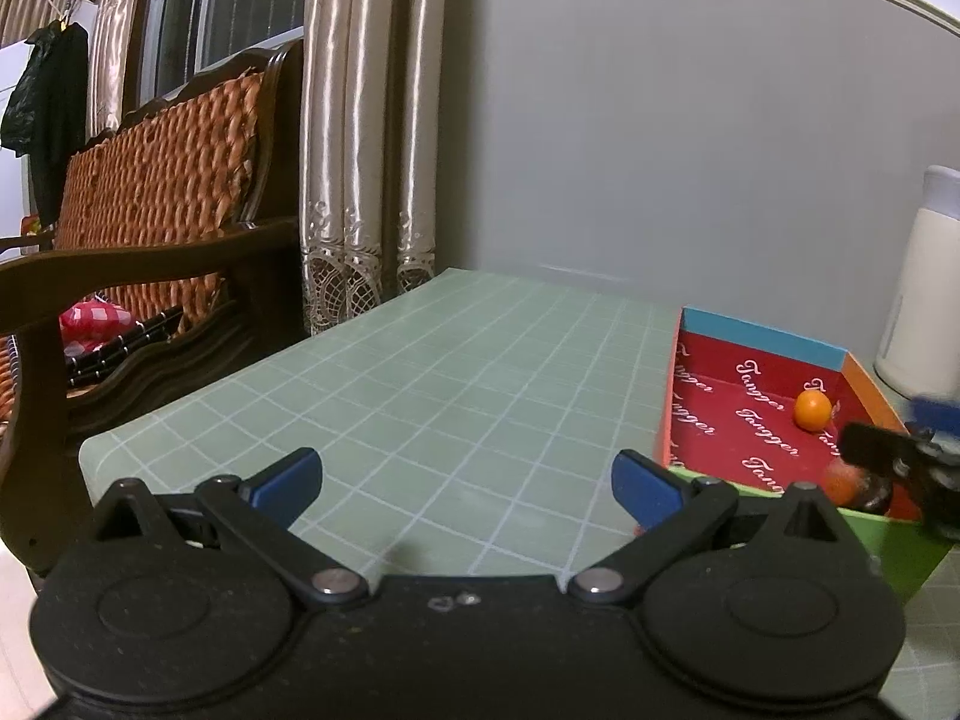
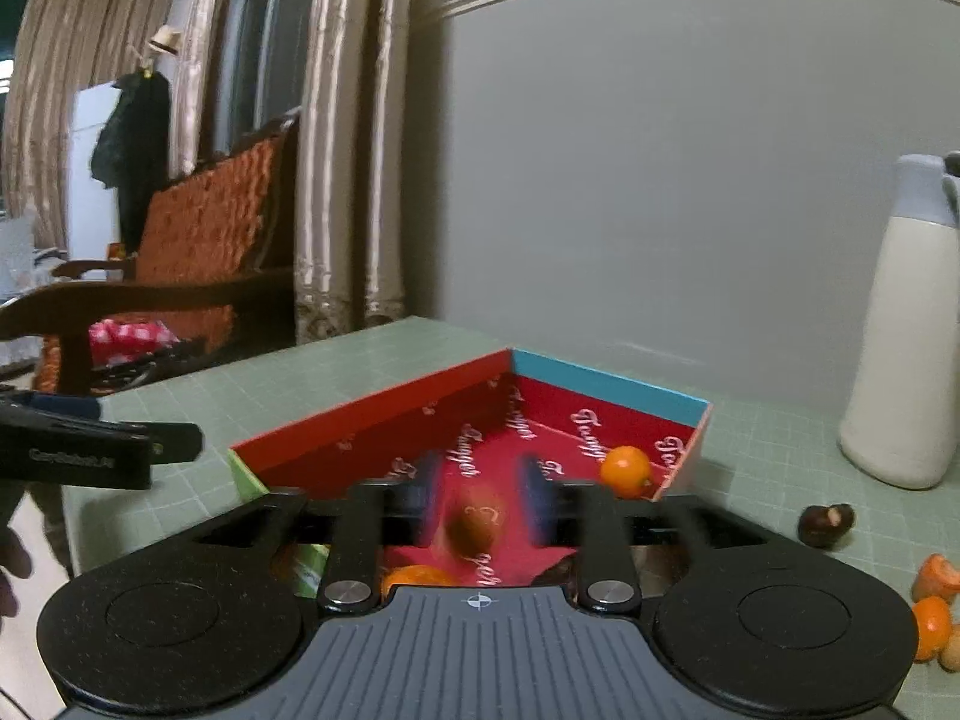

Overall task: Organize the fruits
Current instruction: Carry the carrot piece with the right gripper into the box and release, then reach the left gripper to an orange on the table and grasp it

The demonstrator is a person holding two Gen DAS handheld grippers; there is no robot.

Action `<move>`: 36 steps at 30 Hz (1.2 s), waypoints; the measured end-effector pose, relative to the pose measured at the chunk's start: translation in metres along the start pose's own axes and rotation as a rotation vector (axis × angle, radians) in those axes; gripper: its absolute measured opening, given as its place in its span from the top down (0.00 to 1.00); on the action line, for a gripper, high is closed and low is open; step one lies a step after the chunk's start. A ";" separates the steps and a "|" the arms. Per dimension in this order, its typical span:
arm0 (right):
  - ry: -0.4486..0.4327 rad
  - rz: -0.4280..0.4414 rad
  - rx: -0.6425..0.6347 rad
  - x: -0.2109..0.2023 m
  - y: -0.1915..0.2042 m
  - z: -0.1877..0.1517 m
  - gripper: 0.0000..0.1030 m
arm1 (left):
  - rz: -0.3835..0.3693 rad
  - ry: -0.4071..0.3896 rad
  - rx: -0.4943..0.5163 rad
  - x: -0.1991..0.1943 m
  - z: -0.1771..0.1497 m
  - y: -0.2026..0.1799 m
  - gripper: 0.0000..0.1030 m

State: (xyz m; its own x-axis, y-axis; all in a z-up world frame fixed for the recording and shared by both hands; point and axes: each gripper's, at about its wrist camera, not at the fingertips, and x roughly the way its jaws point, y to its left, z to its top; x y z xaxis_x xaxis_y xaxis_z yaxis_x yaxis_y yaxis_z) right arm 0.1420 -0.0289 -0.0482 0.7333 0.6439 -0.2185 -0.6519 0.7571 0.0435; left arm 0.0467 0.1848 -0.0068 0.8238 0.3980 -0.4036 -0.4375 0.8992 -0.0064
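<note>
A shallow red box [image 2: 384, 420] with a blue far wall stands on the green grid mat; it also shows in the left wrist view [image 1: 756, 336]. A small orange fruit [image 2: 625, 470] lies in its far corner, seen too in the left wrist view [image 1: 812, 410]. My right gripper [image 2: 480, 504] is over the box with its fingers apart, and a blurred brown-orange fruit [image 2: 474, 527] is between and below them, not clamped. Another orange fruit [image 2: 414, 576] lies under it. My left gripper [image 1: 465, 480] is open and empty over the mat, left of the box.
A white bottle [image 2: 900, 348] stands right of the box. A dark chestnut-like fruit [image 2: 827, 523] and several orange pieces [image 2: 936, 600] lie on the mat at right. A wooden wicker bench [image 1: 156, 180] and curtains stand left of the table; a grey wall is behind.
</note>
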 end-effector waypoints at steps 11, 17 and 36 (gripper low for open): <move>-0.035 -0.050 0.014 -0.013 -0.013 0.002 0.00 | -0.017 -0.008 0.007 -0.003 0.001 -0.009 0.06; 0.018 -0.078 -0.023 -0.020 -0.020 -0.002 0.00 | -0.048 -0.022 -0.006 -0.008 0.004 -0.020 0.06; 0.077 -0.257 -0.047 -0.070 -0.086 -0.010 0.00 | -0.276 -0.049 0.038 -0.025 0.006 -0.108 0.06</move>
State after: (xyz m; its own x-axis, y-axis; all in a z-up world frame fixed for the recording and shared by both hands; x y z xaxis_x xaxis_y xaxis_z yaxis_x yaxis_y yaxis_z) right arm 0.1446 -0.1400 -0.0467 0.8599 0.4199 -0.2903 -0.4561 0.8874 -0.0675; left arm 0.0752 0.0791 0.0094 0.9268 0.1447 -0.3466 -0.1811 0.9806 -0.0750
